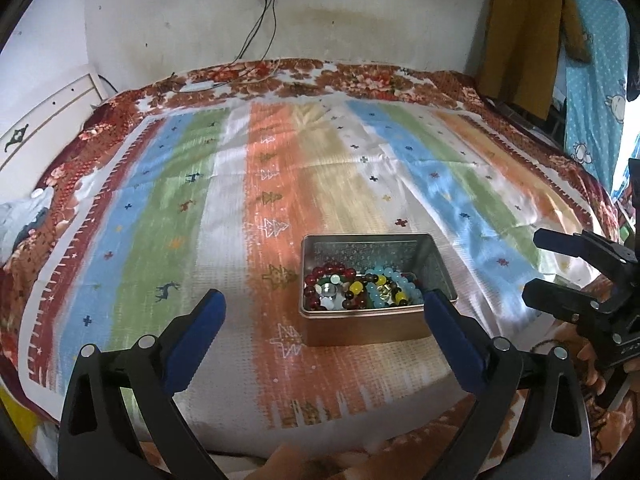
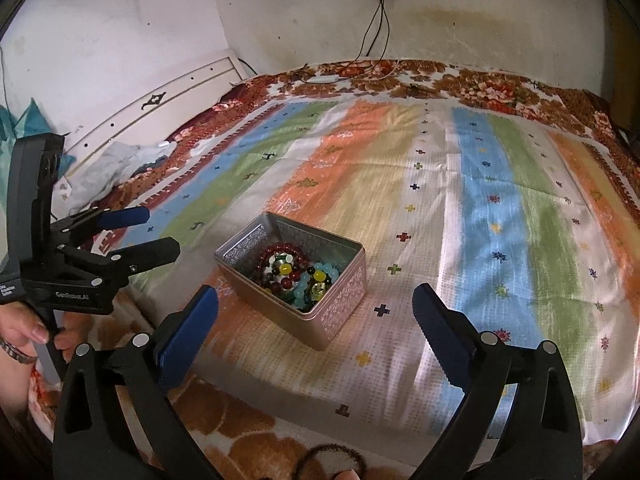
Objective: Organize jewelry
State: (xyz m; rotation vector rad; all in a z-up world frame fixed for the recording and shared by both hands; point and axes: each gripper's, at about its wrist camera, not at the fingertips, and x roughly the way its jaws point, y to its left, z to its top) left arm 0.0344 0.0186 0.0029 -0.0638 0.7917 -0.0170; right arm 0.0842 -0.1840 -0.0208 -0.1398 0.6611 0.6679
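Observation:
A metal tin (image 1: 362, 328) stands open on the striped bedspread and also shows in the right wrist view (image 2: 340, 304). It holds several bead bracelets (image 1: 360, 286), red, blue, yellow and dark, piled together (image 2: 296, 276). My left gripper (image 1: 324, 304) is open and empty, its blue pads just short of the tin's near side. My right gripper (image 2: 316, 300) is open and empty, hovering near the tin's front corner. Each gripper shows in the other's view: the right one (image 1: 532, 266) at the right, the left one (image 2: 160, 232) at the left.
The striped cloth (image 1: 280, 184) covers a bed with a floral blanket (image 2: 480, 84) underneath. A white headboard (image 2: 160, 112) and crumpled cloth (image 2: 120, 164) lie to the left. Cables (image 1: 256, 40) hang from a wall socket at the back. A dark hair tie (image 2: 332, 460) sits near the bottom edge.

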